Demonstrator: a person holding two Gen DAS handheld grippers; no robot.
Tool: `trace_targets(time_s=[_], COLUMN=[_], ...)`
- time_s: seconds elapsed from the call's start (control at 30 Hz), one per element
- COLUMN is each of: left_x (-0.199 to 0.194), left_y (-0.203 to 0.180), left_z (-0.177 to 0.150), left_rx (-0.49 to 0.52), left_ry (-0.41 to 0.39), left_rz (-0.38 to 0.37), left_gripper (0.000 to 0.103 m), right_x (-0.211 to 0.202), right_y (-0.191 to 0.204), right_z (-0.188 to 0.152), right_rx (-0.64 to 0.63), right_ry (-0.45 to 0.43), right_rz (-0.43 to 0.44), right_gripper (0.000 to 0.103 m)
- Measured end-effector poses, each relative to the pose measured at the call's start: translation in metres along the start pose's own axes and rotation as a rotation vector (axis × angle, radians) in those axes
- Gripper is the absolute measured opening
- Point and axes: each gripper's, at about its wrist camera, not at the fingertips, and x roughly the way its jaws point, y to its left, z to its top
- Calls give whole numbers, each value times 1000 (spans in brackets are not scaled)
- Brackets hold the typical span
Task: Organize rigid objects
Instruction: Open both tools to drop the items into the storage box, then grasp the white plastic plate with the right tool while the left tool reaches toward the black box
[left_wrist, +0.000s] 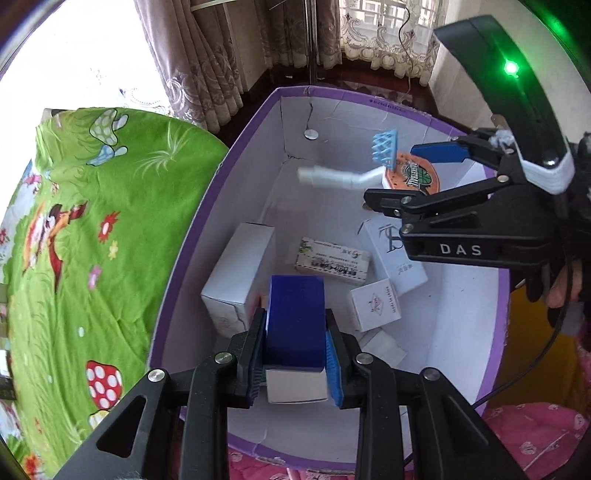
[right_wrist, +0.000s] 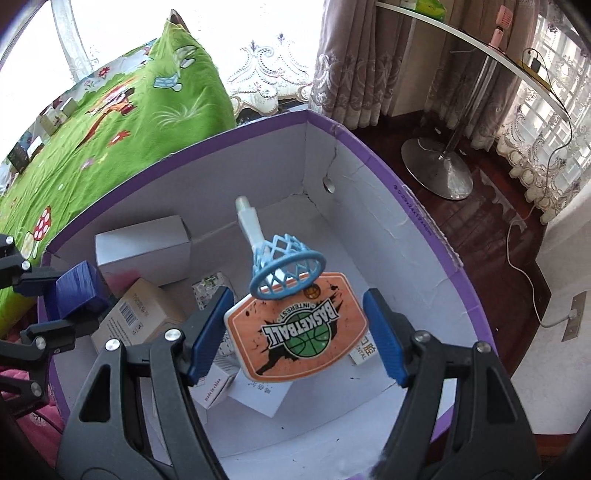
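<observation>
Blue box (left_wrist: 294, 319) clamped in left gripper (left_wrist: 295, 354) over purple bin (left_wrist: 192, 236). Hoop toy (right_wrist: 295, 325) pinched by backboard edges in right gripper (right_wrist: 295, 339), jaws wide, above small cartons (left_wrist: 332, 264) on bin floor.

A big cardboard box (left_wrist: 207, 236) stands just right of a bedspread (left_wrist: 74, 229). In it, small boxes lie on the floor: one (left_wrist: 240, 273) at the left, a flat packet (left_wrist: 332, 264) in the middle, a cube-shaped carton (left_wrist: 376, 304) right of it. A toy basketball hoop (right_wrist: 295, 325) hangs above them, toward the right.
</observation>
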Motion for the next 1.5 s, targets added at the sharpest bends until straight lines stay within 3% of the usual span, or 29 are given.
trace_targets(time_s=[0.13,0.3,0.43,0.5,0.63,0.8,0.93,1.03,1.13,1.27,1.4,1.5], left_x=[0,-11,-29,-43,-68,-84,-92,-94,-102,-103,-95,-93], left_y=[7,27,80,115,186,265,311,339,357,376,389,390], left_z=[-2,-13,-39,-61,-124,-222,-292,-336,-367,-388,-402,-404], left_rx=[-47,-113,-308,-409,-623,-892,-1002,-1072,-1136,-1176,-1246,-1271], left_ry=[-9,-55,-148,-212,-298,-277,-240,-226,-254,-275,-263,-267], left_rz=[4,18,-23,1,157,380,579,679,704,729,624,600], left_gripper=[68,69,69,69,74,76,76,76,76,78,80,88], right_x=[3,-4,-16,-22,-34,-38,-34,-25,-10,11,32,50], right_y=[-2,12,46,71,138,238,311,359,401,460,514,556], right_z=[3,10,21,28,39,40,39,46,58,76,98,118], right_rx=[27,4,-63,-108,-254,-506,-672,-729,-751,-785,-840,-879], right_ry=[34,14,-40,-71,-123,-175,-205,-184,-158,-155,-166,-175], right_rz=[-5,5,51,86,168,250,308,384,440,450,458,466], right_gripper=[77,79,79,79,79,79,79,79,79,79,79,79])
